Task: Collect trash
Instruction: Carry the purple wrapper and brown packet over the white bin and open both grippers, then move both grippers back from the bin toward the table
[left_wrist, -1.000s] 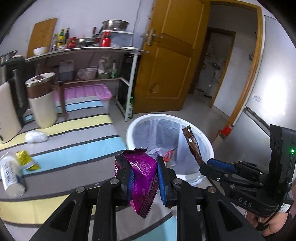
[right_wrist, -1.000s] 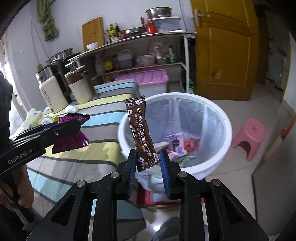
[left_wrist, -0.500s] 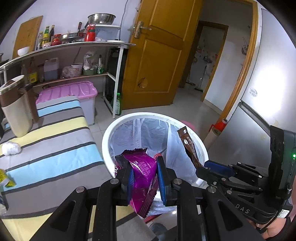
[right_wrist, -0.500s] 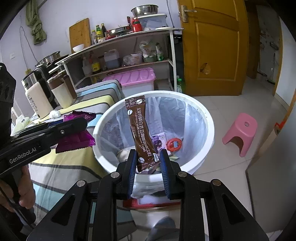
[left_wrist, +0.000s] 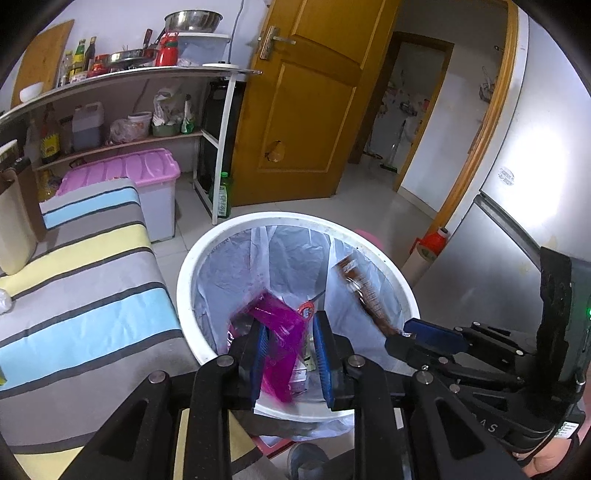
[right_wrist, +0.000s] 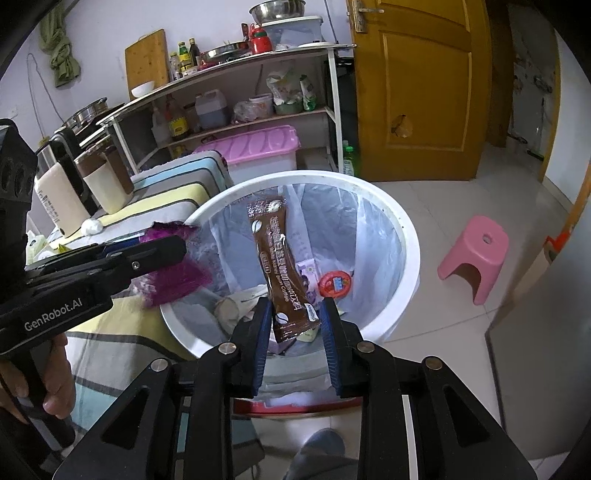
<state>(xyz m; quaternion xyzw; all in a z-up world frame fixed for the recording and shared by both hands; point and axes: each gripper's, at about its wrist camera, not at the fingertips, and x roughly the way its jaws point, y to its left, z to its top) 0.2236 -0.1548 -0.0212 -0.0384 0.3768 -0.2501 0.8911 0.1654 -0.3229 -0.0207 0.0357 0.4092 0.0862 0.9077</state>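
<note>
A white bin (left_wrist: 192, 258) with a clear liner stands beside the striped table; it also shows in the right wrist view (right_wrist: 410, 243). My left gripper (left_wrist: 290, 350) is open over the bin, and a purple snack wrapper (left_wrist: 279, 332), blurred, is loose between its fingers. It shows in the right wrist view (right_wrist: 173, 275) beside the left gripper (right_wrist: 162, 251). My right gripper (right_wrist: 295, 325) is open over the bin, and a brown coffee sachet (right_wrist: 279, 266) is loose and tilted between its fingers. The sachet shows blurred in the left wrist view (left_wrist: 364, 295), above the right gripper (left_wrist: 424, 332).
The striped tablecloth (left_wrist: 85, 280) lies left of the bin with a beige canister (right_wrist: 105, 181) and a crumpled tissue (right_wrist: 91, 226). A pink stool (right_wrist: 476, 251) stands right of the bin. A shelf rack (left_wrist: 122, 85), a pink-lidded box (left_wrist: 147, 177) and a wooden door (left_wrist: 306, 110) are behind.
Both grippers moved over the bin and opened. The purple wrapper and the brown sachet have come loose between the fingers and are dropping.
</note>
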